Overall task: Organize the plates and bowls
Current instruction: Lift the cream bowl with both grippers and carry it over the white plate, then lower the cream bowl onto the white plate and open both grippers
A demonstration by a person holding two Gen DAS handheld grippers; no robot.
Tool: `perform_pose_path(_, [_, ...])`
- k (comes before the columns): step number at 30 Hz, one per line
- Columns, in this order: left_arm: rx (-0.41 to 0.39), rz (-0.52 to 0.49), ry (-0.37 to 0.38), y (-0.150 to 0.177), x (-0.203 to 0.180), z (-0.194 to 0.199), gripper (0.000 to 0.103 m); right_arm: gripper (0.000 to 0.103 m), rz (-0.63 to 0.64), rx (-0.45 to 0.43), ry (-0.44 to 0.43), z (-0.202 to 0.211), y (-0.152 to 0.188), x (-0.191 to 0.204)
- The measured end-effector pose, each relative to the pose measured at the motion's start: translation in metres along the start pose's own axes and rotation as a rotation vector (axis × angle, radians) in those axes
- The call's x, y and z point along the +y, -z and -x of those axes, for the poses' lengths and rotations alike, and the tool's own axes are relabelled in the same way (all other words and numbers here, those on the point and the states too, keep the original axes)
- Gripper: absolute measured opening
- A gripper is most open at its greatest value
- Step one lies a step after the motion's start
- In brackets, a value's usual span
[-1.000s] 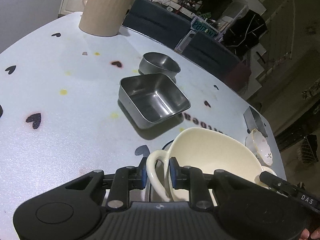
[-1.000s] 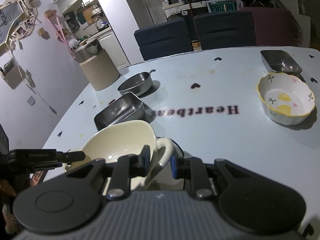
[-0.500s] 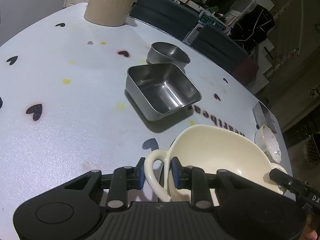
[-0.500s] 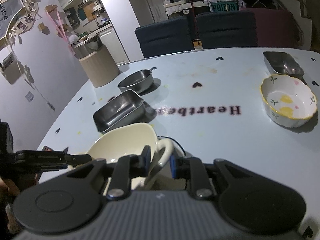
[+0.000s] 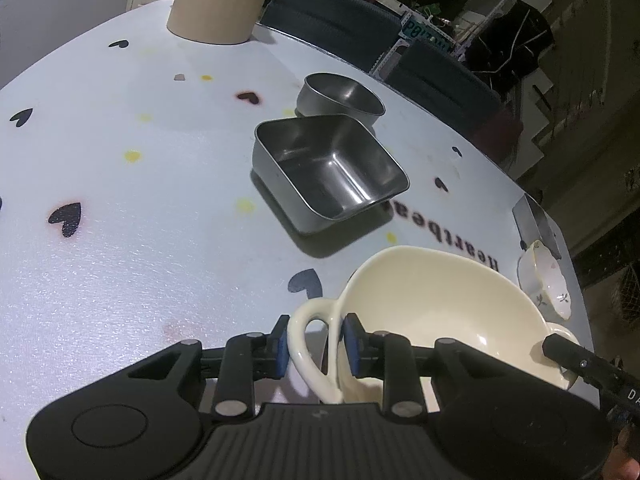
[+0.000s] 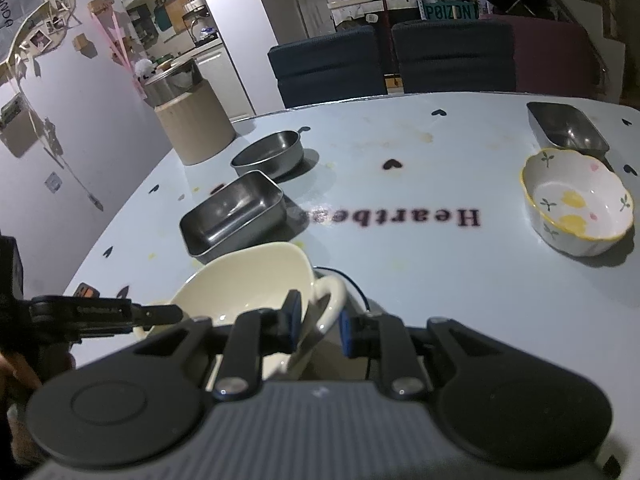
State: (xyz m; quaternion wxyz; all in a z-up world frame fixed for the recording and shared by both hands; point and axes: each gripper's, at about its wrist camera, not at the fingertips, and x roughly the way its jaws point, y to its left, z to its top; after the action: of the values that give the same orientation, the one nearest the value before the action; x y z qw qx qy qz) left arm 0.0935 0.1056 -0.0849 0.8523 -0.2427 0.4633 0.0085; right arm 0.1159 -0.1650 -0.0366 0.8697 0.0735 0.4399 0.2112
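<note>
A cream bowl [image 5: 440,312] with a loop handle on each side hangs tilted just above the pale table [image 5: 120,280]. My left gripper [image 5: 314,340] is shut on its near handle [image 5: 298,336], blue pads either side of the loop. My right gripper [image 6: 320,322] is shut on the opposite handle [image 6: 332,296]; the bowl [image 6: 240,284] lies ahead and left of it. Beyond the bowl stand a square steel container [image 5: 328,172] and a round steel bowl [image 5: 340,96]. A flowered white bowl [image 6: 576,204] and a steel tray [image 6: 566,126] sit at the right.
A tall beige canister [image 5: 220,4] stands at the table's far left corner. Dark chairs [image 6: 452,60] line the far edge. A thin black cable [image 6: 356,284] lies on the table under the bowl. Bare tabletop with heart prints stretches to the left [image 5: 80,160].
The left wrist view has drifted a little, so the steel containers sit lower in the picture. The cream bowl stays held by both handles. The right view is almost the same.
</note>
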Motion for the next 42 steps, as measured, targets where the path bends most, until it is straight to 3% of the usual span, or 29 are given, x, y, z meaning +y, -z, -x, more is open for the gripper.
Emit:
perform_pose_path(23, [0.008, -0.077, -0.021, 0.003, -0.012, -0.001, 0.027, 0.031, 0.096, 0.114, 0.109, -0.017, 0.008, 0.004])
perform_pose_path(34, [0.006, -0.094, 0.003, 0.002, -0.017, 0.001, 0.026, 0.037, 0.061, 0.193, 0.141, -0.027, 0.012, -0.001])
perform_pose_path(42, [0.027, -0.104, -0.011, 0.003, -0.018, -0.002, 0.025, 0.045, 0.163, 0.199, 0.216, -0.033, 0.018, 0.012])
